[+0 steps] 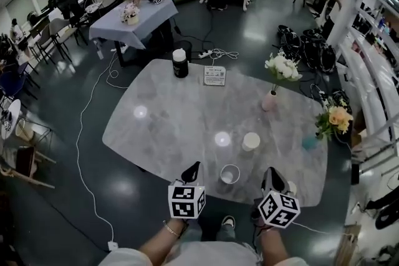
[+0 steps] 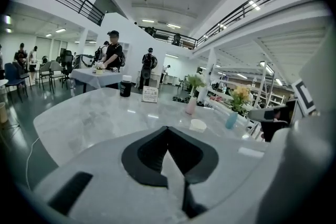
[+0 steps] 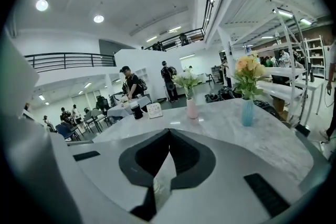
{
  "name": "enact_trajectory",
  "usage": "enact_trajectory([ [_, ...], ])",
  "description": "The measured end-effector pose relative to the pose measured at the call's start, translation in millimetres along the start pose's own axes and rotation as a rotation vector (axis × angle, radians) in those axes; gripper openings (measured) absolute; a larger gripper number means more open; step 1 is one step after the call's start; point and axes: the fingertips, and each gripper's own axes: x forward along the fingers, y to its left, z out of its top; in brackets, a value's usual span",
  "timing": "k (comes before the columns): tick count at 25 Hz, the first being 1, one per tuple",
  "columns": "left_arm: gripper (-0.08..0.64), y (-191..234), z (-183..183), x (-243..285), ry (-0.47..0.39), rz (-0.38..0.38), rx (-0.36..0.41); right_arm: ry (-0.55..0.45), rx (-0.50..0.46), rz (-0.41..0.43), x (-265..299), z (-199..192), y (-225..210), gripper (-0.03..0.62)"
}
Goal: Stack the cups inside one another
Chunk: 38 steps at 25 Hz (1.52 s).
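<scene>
Two white cups stand apart on the grey marble table. One cup sits near the table's front edge with its mouth up, between my two grippers. The other cup stands a little farther in and also shows in the left gripper view as a low white cup. My left gripper hovers at the front edge just left of the near cup, jaws shut and empty. My right gripper is to that cup's right, also shut on nothing. Neither gripper touches a cup.
A pink vase with white flowers and a blue vase with orange flowers stand on the table's right side. A black jar and a small sign are at the far edge. People stand at a cloth-covered table beyond.
</scene>
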Motion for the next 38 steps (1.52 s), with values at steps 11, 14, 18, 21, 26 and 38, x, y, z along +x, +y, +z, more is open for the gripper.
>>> enact_trajectory([
  [11, -0.005, -24.5, 4.1, 8.4, 0.005, -0.043, 0.055, -0.009, 0.007, 0.027, 4.9, -1.7, -4.6, 0.006],
  [14, -0.005, -23.4, 4.8, 7.9, 0.006, -0.041, 0.062, -0.023, -0.011, 0.027, 7.0, -0.4, -3.8, 0.007],
  [18, -0.005, -22.8, 2.6, 8.7, 0.011, -0.042, 0.065, 0.005, -0.043, -0.002, 13.1, -6.3, -8.6, 0.008],
  [21, -0.005, -21.6, 2.3, 9.3, 0.013, -0.039, 0.064, 0.019, -0.052, -0.002, 16.6, -8.3, -8.6, 0.009],
  [26, -0.005, -17.6, 0.7, 11.0, 0.020, -0.025, 0.054, 0.046, -0.055, 0.028, 26.6, -12.9, -4.8, 0.009],
  [38, -0.005, -8.7, -10.2, 12.6, 0.044, 0.042, 0.030, 0.103, -0.071, 0.087, 60.5, -21.8, -8.8, 0.054],
])
